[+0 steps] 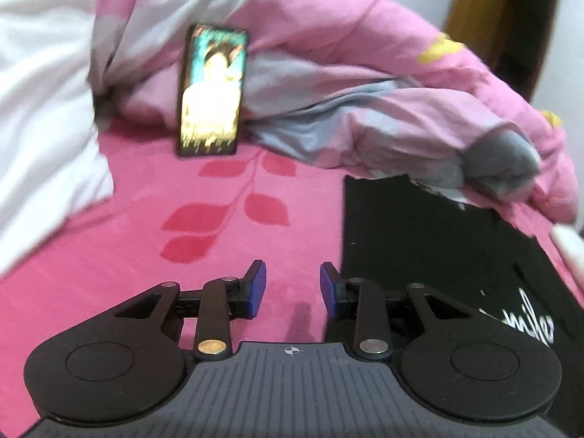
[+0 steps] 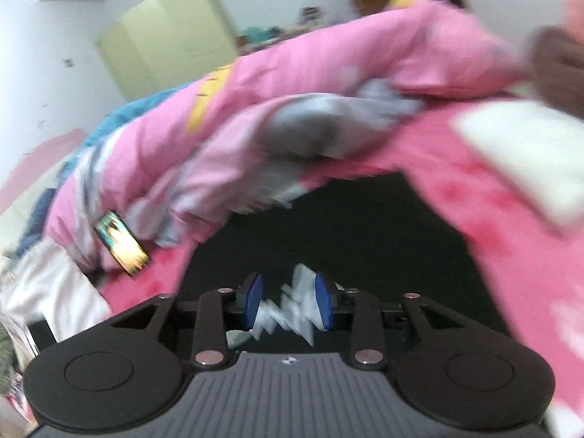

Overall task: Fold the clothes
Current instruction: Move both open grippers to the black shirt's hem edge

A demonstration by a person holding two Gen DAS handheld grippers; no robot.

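Now my left tool [image 1: 292,288] and right tool [image 2: 289,301] both gape empty; the black shirt [image 1: 419,241] lies flat on the bed [image 1: 146,248], lower right of frame, so I'd pinch an edge squarely

A lit phone [image 1: 211,91] leans against the rumpled pink quilt [image 1: 365,73] at twelve o'clock — white bedding [image 1: 40,91] at nine, pink bedsheet [image 1: 182,219] below.

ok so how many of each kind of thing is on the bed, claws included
black t-shirt: 1
pink and grey quilt: 1
white bedding: 1
phone with lit screen: 1
white folded item at the bed's right side: 1
claws, left claw and right claw: 2
total: 7
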